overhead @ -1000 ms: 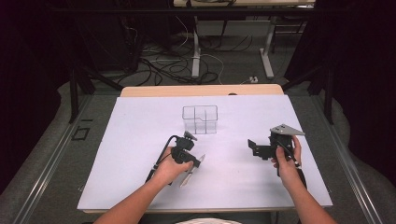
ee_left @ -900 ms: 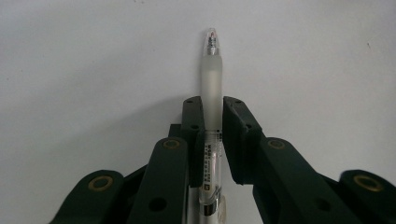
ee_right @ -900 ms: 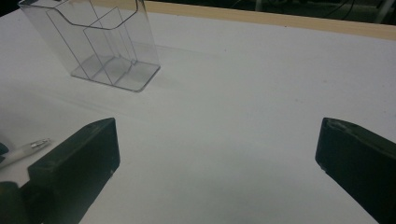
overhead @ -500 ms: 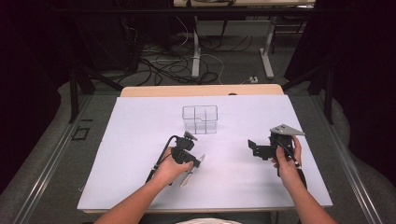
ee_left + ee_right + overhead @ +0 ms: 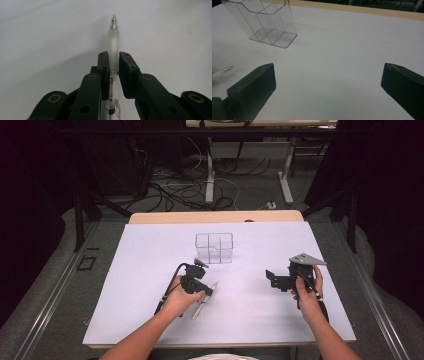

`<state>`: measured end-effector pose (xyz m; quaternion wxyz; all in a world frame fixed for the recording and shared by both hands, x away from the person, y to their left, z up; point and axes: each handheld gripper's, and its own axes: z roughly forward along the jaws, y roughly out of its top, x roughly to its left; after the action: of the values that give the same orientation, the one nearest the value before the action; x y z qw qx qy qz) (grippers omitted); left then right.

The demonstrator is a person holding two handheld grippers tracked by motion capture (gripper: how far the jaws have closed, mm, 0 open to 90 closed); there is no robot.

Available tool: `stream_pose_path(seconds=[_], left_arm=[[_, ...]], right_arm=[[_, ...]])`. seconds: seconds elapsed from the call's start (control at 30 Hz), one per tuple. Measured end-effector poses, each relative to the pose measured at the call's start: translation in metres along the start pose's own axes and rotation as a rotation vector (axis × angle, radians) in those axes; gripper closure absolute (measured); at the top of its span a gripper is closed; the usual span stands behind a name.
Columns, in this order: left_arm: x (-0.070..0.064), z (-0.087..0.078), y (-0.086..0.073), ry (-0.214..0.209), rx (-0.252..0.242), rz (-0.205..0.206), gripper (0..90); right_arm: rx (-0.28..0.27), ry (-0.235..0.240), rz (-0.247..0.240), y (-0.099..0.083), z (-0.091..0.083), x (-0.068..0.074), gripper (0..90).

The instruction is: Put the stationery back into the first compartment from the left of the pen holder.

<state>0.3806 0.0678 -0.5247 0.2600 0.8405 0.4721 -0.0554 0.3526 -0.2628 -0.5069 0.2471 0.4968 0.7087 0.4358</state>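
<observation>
A: Where's the frosted clear plastic pen (image 5: 113,47)?

B: Frame centre, clamped in the left hand-held gripper (image 5: 113,65), seemingly against the white table (image 5: 125,285).

A: The right hand-held gripper (image 5: 328,82)?

B: Spread wide, holding nothing; clear 3-compartment plastic organiser (image 5: 263,21) upper left.

Pen (image 5: 113,50) between left tongs (image 5: 113,58), before clear organizer (image 5: 214,247); right tongs (image 5: 272,279) well apart, rightward.

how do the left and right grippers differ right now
The left gripper has its jaws closed on a pen; the right gripper has its jaws wide apart with nothing between them. The left gripper sits low over the white table near the middle, while the right gripper is at the right side, pointing toward the clear organizer. The right gripper carries a grey plate on top. Both are black and hand-held.
</observation>
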Motion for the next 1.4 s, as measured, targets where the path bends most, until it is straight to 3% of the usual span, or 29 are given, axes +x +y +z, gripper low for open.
stream_pose_path(seconds=[0.5, 1.1, 1.4], left_arm=[[0.005, -0.017, 0.001, 0.004, -0.087, -0.005, 79.7], [0.011, -0.041, 0.001, 0.014, -0.272, -0.003, 79.7], [0.016, -0.056, 0.0, 0.035, -0.386, 0.024, 79.7]], right_arm=[[0.002, -0.006, -0.003, 0.0, -0.001, -0.001, 0.0], [0.001, -0.004, -0.004, -0.001, 0.001, -0.001, 0.0], [0.003, -0.003, -0.008, -0.001, 0.001, -0.001, 0.0]])
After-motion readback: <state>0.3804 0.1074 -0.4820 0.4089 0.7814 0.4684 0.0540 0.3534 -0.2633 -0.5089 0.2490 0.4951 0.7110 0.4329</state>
